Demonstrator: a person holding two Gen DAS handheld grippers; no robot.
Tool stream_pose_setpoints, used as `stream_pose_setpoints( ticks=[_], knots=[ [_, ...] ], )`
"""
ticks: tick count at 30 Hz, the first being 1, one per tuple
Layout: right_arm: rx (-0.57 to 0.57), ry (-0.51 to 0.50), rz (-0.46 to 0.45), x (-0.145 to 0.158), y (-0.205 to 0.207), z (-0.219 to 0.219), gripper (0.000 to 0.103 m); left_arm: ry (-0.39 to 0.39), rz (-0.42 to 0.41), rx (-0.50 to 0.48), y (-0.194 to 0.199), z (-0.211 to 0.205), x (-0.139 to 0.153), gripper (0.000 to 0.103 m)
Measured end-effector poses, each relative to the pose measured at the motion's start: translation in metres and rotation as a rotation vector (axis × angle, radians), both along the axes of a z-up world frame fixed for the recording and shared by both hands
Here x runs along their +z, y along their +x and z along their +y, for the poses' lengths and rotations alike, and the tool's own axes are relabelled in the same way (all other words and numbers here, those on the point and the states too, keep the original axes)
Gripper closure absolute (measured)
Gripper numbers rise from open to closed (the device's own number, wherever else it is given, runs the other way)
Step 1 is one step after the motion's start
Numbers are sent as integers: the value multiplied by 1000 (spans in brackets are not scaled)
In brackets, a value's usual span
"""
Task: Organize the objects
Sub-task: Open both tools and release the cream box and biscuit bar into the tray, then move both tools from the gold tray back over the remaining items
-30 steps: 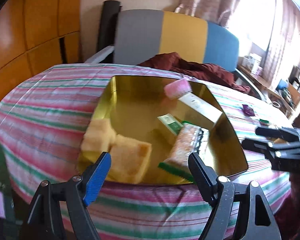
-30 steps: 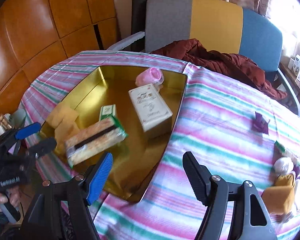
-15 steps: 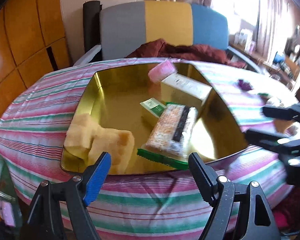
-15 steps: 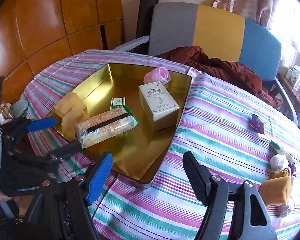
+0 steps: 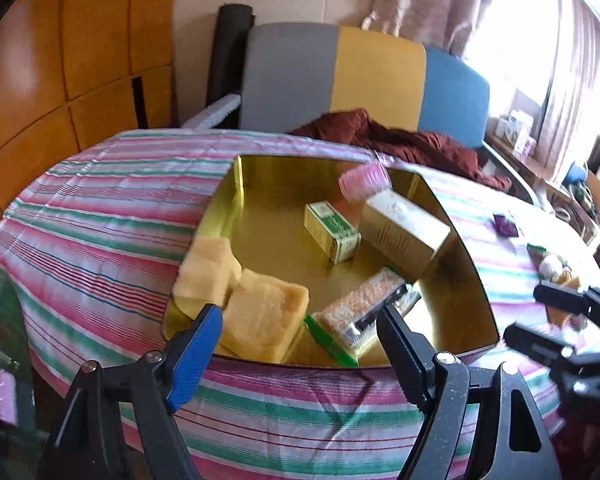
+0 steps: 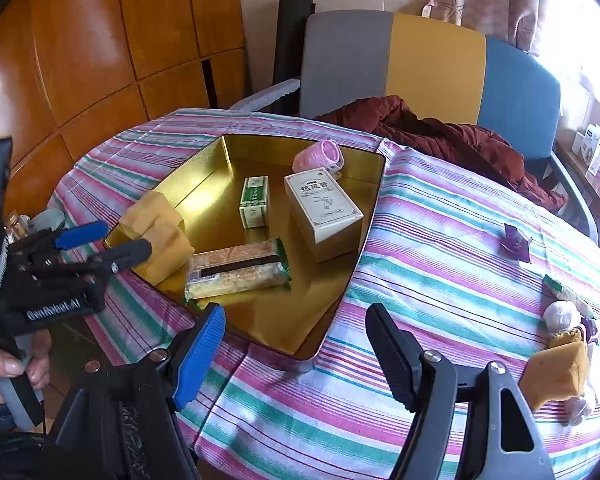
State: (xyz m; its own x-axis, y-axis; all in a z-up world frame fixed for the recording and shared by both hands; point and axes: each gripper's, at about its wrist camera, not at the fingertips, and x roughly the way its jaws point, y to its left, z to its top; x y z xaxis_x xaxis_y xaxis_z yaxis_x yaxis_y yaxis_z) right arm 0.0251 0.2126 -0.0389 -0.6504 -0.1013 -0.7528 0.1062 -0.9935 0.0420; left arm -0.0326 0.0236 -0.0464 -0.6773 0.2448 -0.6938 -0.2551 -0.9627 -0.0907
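A gold tray (image 6: pixel 352 272) sat on a round table under a striped cloth (image 6: pixel 440 248), and most of the things lay inside it. At its far corner a pink roll (image 6: pixel 318 155) rested on its side, just beside a cream box (image 6: pixel 322 214) that lay flat. A small green box (image 6: pixel 255 200) lay left of the cream box, apart from it. Nearer the front, a snack pack (image 6: pixel 238 270) lay across the tray floor. Two yellow sponges (image 5: pixel 236 292) sat at the tray's left edge, touching each other, one overhanging the rim. The left gripper (image 5: pixel 300 332) hung over the near rim with its jaws apart and nothing between them; a hand (image 6: pixel 14 368) held its handle. The right gripper (image 6: pixel 296 340) hovered over the tray's near corner, jaws likewise spread and empty. Out on the cloth, well apart from the tray, lay a purple wrapper (image 6: pixel 518 242), and at the right edge a third sponge (image 6: pixel 556 372) beside a white ball (image 6: pixel 560 314). A dark red garment (image 6: pixel 440 136) was draped over the far side of the table in front of a chair (image 6: pixel 392 60)
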Motion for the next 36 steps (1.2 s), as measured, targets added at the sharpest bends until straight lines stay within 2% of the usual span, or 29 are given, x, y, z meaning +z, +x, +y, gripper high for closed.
stream_pose_setpoints(
  ticks=[8,14,19,36],
  knots=[
    [-15,17,24,2,10,-4,29,-19,46,23,12,5,17,18],
    [-36,22,39,5,15,-1,29,-30,51,9,18,13,18,15],
    [-57,20,43,5,19,5,23,-34,49,-5,21,17,18,12],
    [-201,16,33,2,28,56,22,-70,23,-77,24,44,8,12]
  ],
)
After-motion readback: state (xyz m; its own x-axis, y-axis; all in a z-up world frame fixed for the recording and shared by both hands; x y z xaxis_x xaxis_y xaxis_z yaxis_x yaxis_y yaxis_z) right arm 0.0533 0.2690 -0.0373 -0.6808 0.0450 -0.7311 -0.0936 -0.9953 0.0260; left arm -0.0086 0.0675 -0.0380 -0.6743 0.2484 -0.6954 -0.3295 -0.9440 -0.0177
